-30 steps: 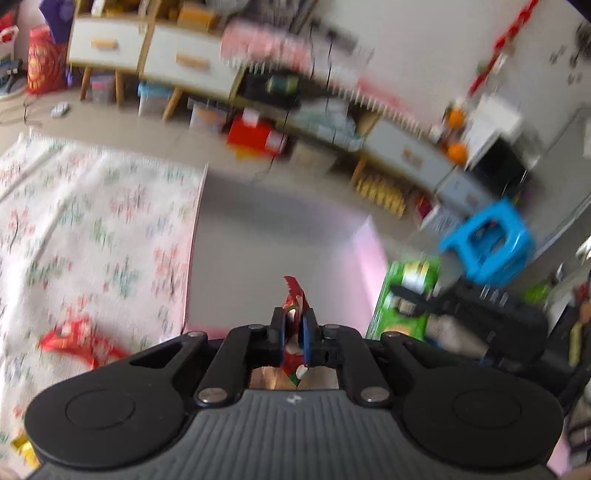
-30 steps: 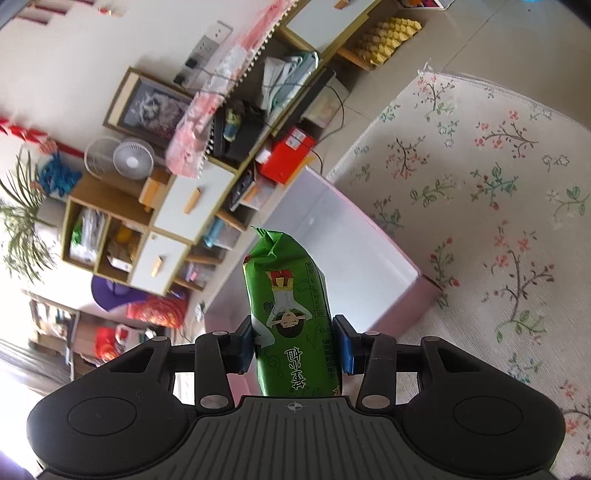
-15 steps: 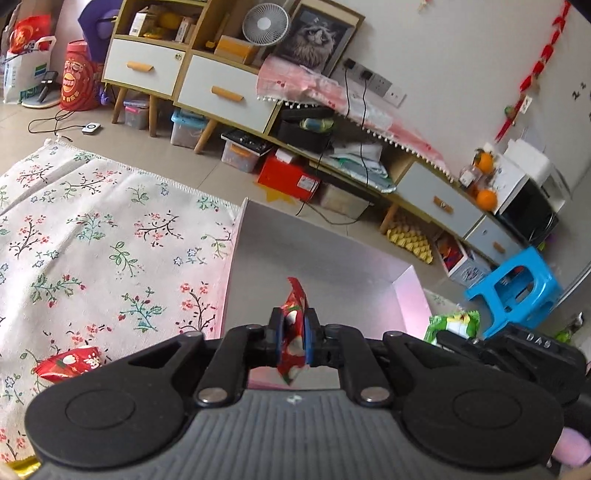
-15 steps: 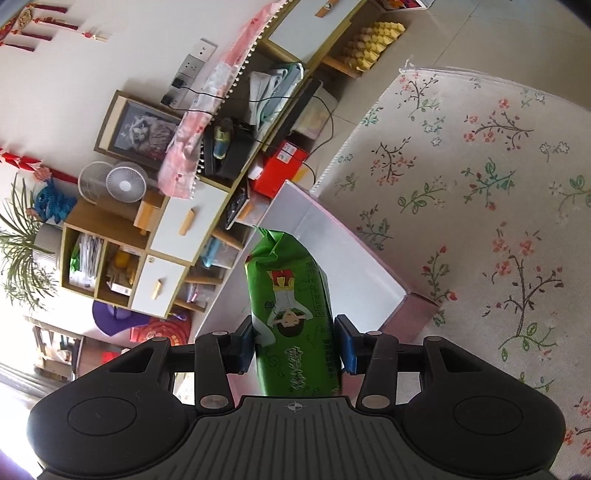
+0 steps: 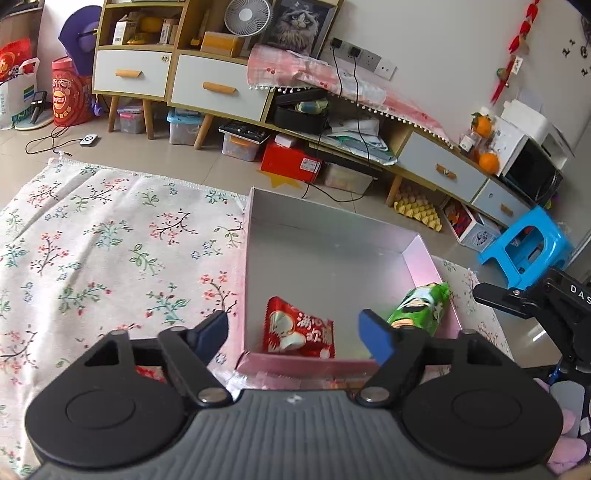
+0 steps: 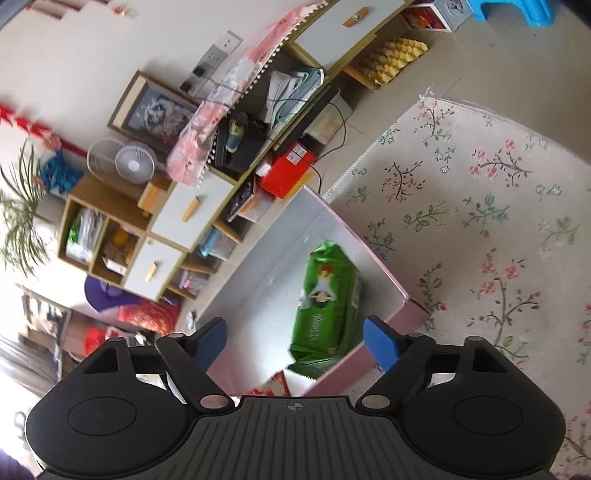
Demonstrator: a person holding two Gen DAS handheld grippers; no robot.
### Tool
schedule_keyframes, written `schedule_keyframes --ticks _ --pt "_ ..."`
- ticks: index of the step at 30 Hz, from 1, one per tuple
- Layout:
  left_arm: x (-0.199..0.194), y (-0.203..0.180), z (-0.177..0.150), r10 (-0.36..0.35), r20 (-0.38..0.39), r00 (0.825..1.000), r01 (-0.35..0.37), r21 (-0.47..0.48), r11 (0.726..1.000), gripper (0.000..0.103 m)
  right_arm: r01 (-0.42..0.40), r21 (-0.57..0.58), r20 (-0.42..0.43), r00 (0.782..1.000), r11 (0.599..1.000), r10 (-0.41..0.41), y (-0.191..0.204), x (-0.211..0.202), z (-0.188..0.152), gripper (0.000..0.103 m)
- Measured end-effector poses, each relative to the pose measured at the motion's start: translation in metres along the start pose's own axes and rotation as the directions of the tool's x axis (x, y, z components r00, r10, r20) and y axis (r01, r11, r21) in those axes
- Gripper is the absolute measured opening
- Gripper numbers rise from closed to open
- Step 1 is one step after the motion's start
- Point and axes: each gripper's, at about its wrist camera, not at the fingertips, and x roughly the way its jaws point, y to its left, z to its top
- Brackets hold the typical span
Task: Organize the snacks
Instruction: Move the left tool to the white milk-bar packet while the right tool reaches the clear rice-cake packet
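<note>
Both sets of jaws have just been opening and are now standing wide, gripping nothing: the left gripper [image 5: 295, 334] and the right gripper [image 6: 295, 343] are hovering over the pink box [image 5: 421, 254]. Inside it, the red snack packet [image 5: 299, 334] is lying near the front wall and the green snack bag [image 6: 327, 299] is resting against the right-hand wall, with the box sitting on the floral rug [image 5: 110, 251].

A cream floral-patterned rug [image 5: 110, 251] fills the left half of the left wrist view, over a beige tiled floor [image 5: 207, 162]. Along the top runs a wooden cabinet with white drawers [image 5: 177, 81], a small white desk fan [image 5: 242, 16] on it. A bright blue plastic stool [image 5: 528, 243] stands at the right edge, a red cardboard box [image 5: 290, 162] near the upper centre.
</note>
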Motion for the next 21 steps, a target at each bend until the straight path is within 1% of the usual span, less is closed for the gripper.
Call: schedule_keyframes --ticks 2,4,6,8,12,21 --pt "-0.004 0.002 -0.001 0.011 -0.011 1.0 -0.011 0.021 1.0 0.087 0.024 -0.033 -0.014 1.0 0.999 -0.025 0.005 -0.003 -0.003 0.087" --pt "-0.01 0.005 -0.003 0.027 -0.014 1.0 -0.026 0.048 0.998 0.092 0.062 -0.069 -0.031 0.997 0.996 -0.065 0.009 -0.006 -0.008 0.09" --pt "-0.016 0.009 -0.005 0.046 -0.019 0.999 -0.045 0.074 0.996 0.095 0.093 -0.102 -0.058 0.993 0.99 -0.099 0.012 -0.008 -0.013 0.09" --pt "-0.022 0.014 -0.009 0.064 -0.023 0.998 -0.061 0.097 0.993 0.099 0.106 -0.13 -0.081 0.99 0.986 -0.117 0.015 -0.011 -0.017 0.09" --pt "-0.036 0.022 -0.018 0.098 -0.031 0.995 -0.093 0.136 0.986 0.102 0.124 -0.201 -0.102 0.984 0.972 -0.147 0.018 -0.022 -0.028 0.096" --pt "-0.055 0.038 -0.036 0.138 -0.052 0.989 -0.124 0.215 0.969 0.103 0.156 -0.341 -0.146 0.965 0.927 -0.216 0.018 -0.036 -0.055 0.096"
